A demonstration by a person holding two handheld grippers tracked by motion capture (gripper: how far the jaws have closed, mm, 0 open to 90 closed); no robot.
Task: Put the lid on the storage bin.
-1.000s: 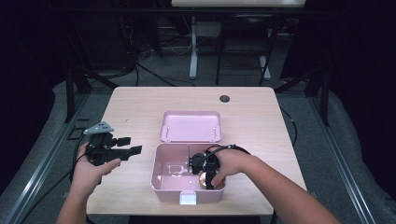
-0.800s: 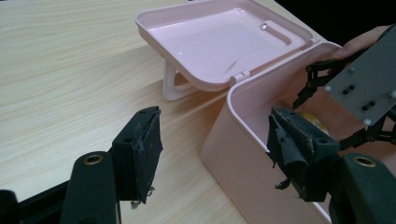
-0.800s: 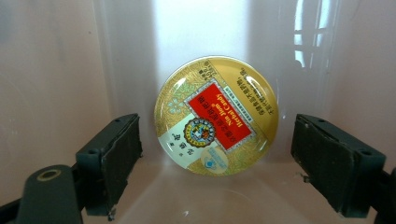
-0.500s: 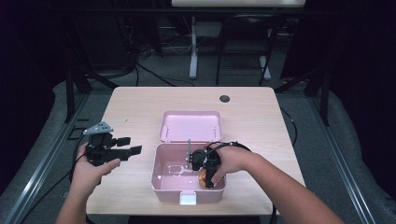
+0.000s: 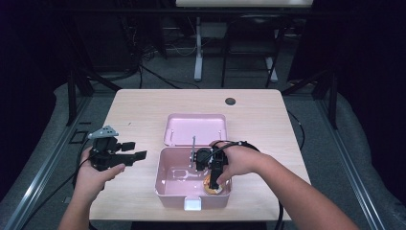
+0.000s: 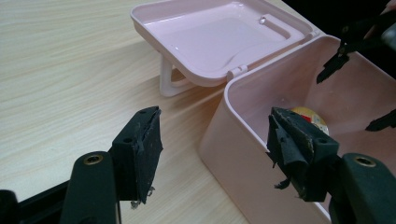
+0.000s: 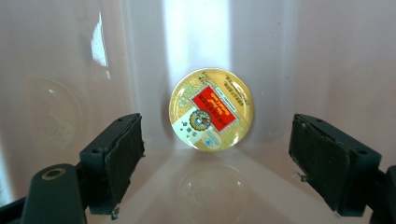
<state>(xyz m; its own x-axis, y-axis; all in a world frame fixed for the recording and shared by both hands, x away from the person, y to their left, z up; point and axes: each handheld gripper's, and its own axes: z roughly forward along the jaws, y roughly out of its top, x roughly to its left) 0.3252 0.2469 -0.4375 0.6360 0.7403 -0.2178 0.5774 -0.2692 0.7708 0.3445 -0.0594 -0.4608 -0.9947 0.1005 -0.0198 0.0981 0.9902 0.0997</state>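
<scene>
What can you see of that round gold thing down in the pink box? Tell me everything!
The round gold tin is a small flat disc with a shiny, glossy top. Its lid has a red rectangle with gold writing, a dark round crest below it, and white and pale patches. It lies on the floor of the pink box, near the front right corner. The right claw hangs open above it, apart from it.

In the high view, the right hand (image 5: 239, 160) and its hand-held gripper (image 5: 212, 172) are covering most of the tin (image 5: 209, 188) lying in the box (image 5: 165, 189). The tin's print is too small to read in the right gripper view. In the left gripper view, the box wall is hiding the tin's (image 6: 312, 116) lower part, and the picture's edge is cutting off the box (image 6: 243, 149) at right and bottom. The dark spot (image 5: 230, 101) on the tabletop (image 5: 139, 110) is too small to identify.
</scene>
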